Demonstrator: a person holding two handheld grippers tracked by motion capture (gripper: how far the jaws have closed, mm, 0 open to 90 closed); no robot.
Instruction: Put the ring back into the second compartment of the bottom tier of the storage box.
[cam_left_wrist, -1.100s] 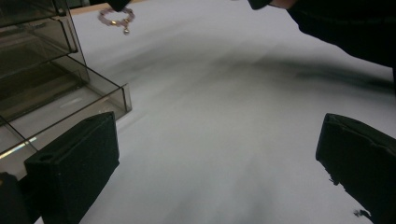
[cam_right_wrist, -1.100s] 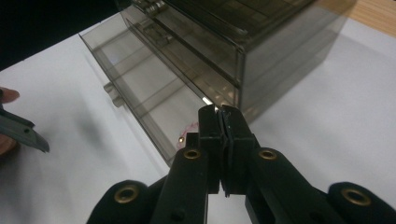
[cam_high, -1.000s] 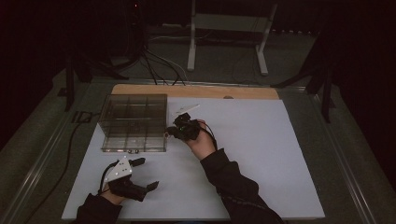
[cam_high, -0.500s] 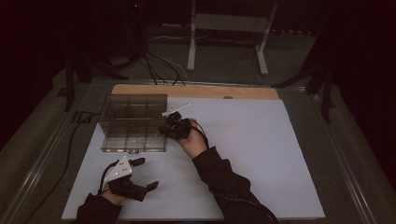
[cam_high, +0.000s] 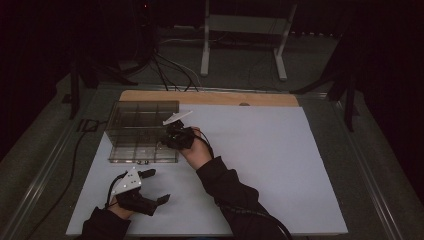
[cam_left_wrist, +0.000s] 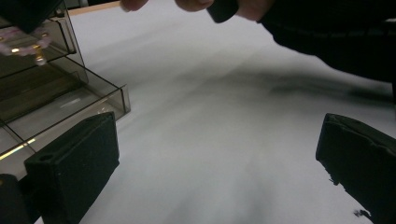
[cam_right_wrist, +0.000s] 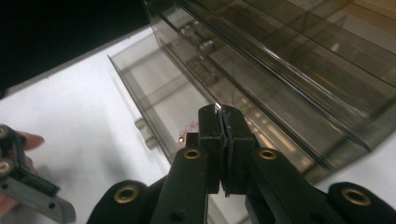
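A smoky clear drawer box (cam_high: 142, 131) stands at the left of the white mat (cam_high: 280, 165). One low drawer (cam_right_wrist: 154, 88) is pulled out. My right gripper (cam_high: 166, 140) is at the box's right front corner, over that open drawer (cam_left_wrist: 70, 102). Its jaws (cam_right_wrist: 220, 112) are pressed together on a pink bead string with a gold bit (cam_right_wrist: 187, 130), which hangs over the drawer (cam_left_wrist: 23, 44). My left gripper (cam_high: 156, 186) rests near the mat's front left with its jaws wide apart (cam_left_wrist: 215, 135) and nothing between them.
A wooden strip (cam_high: 210, 97) runs along the table's far edge. A white stand's legs (cam_high: 205, 50) and cables lie on the floor beyond. A cable (cam_high: 75, 150) trails off the table's left side. The person's right sleeve (cam_high: 230, 190) crosses the mat's front middle.
My right hand has moved left with its gripper, from beside the box to over its right front corner. The left gripper has stayed in place.
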